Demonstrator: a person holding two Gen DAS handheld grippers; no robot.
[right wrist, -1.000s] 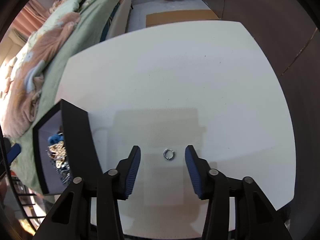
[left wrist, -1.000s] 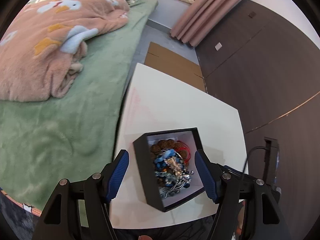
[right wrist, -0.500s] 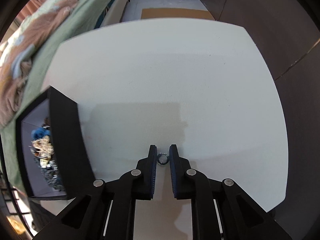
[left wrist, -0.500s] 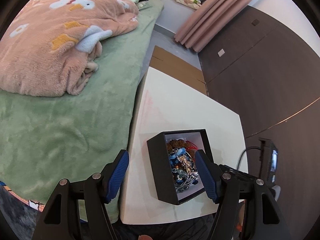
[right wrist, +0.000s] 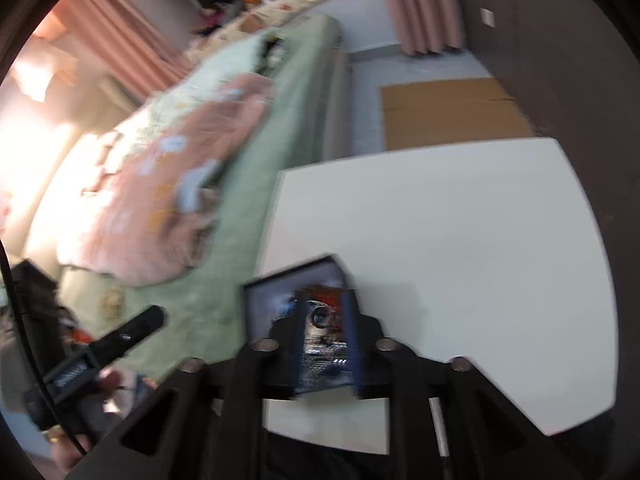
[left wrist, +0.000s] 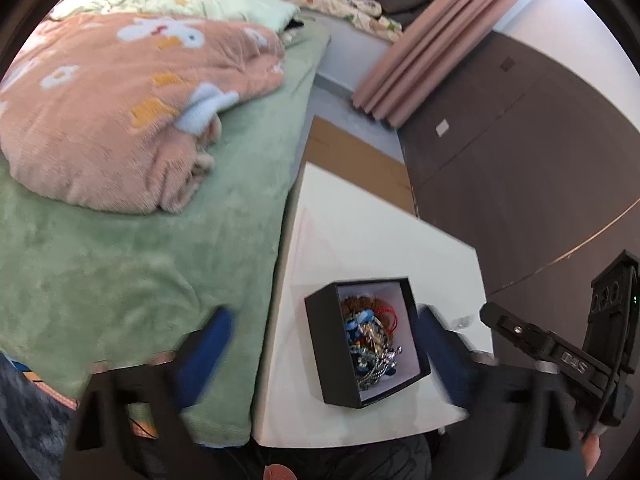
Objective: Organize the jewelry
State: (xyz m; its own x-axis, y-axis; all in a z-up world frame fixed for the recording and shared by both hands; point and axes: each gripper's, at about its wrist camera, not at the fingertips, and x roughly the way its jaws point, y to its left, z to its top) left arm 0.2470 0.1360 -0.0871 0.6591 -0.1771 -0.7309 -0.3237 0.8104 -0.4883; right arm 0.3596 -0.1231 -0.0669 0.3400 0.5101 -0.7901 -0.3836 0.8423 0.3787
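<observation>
1. Hovering over the white table (left wrist: 360, 236), the left gripper (left wrist: 320, 344) has its blue-padded jaws spread wide and still parting, blurred, with the black jewelry box (left wrist: 324, 344) between them but untouched by either pad

2. Only the left wrist view gives a sharp look into the box: a square black shell with a pale lining, packed with a tangle of jewelry (left wrist: 370, 338) made of brown beads, blue beads, red cord and silvery chain

3. Only the right wrist view shows the small ring (right wrist: 320, 315), a thin metallic loop, seen between the fingers of the right gripper (right wrist: 325, 344) above the open box (right wrist: 256, 300); that view is smeared by motion

4. The right jaws are opening; the ring sits in the gap nearer the left pad, and whether it still touches a pad cannot be told through the blur

5. Each view catches the other tool at its edge: black housing at the right of the left view, a black bar at the lower left of the right view

6. Left of the table lies a bed with a fuzzy green blanket (left wrist: 120, 260) and a plush pink quilt (left wrist: 120, 100) patterned with white and yellow shapes
</observation>
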